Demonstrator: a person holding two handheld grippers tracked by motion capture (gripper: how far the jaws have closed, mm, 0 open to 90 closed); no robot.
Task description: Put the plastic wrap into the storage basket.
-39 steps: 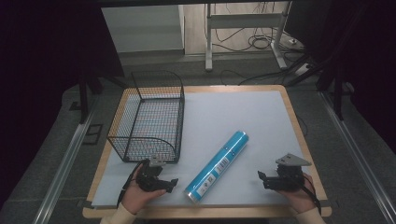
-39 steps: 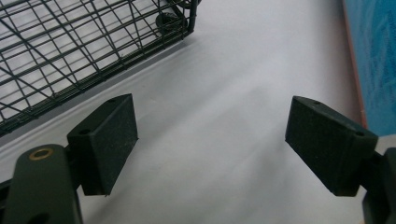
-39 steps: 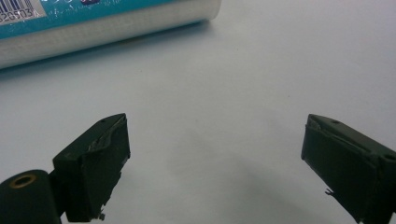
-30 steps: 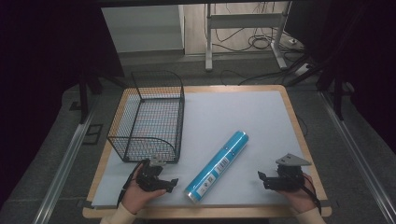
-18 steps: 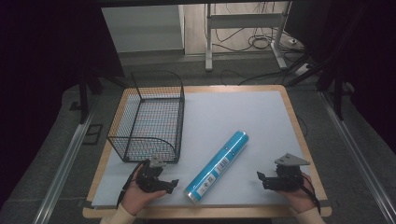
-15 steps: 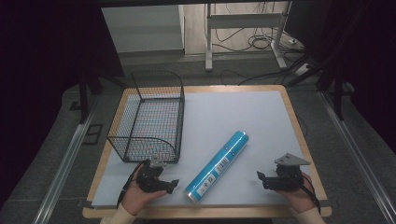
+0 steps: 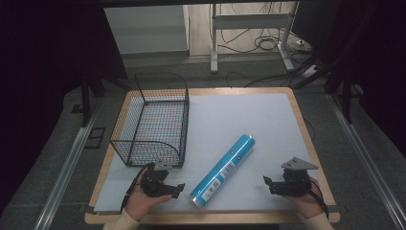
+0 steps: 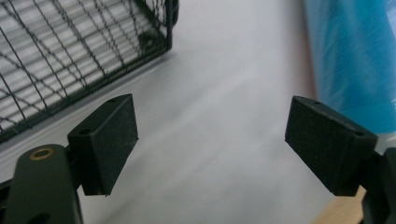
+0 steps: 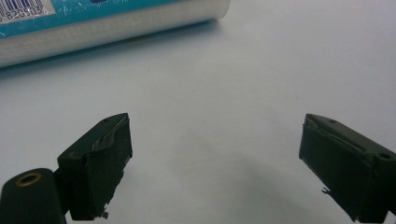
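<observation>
Blue tube [image 7: 224, 170] lies slantwise on the white surface [image 7: 249, 115], its near end between your two hands and apart from both. Your left tongs [image 7: 175, 188] rest just left of that end, jaws spread wide with nothing between them. Your right tongs [image 7: 267, 181] sit off to its right, jaws likewise gaping over bare surface. Black wire basket [image 7: 152, 122] stands at the left, just beyond your left hand [image 7: 143, 199].

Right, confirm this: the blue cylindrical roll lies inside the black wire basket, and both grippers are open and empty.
Not inside. In the high view the blue cylindrical roll lies on the white mat, right of the black wire basket. The left gripper and right gripper are open and empty.
</observation>
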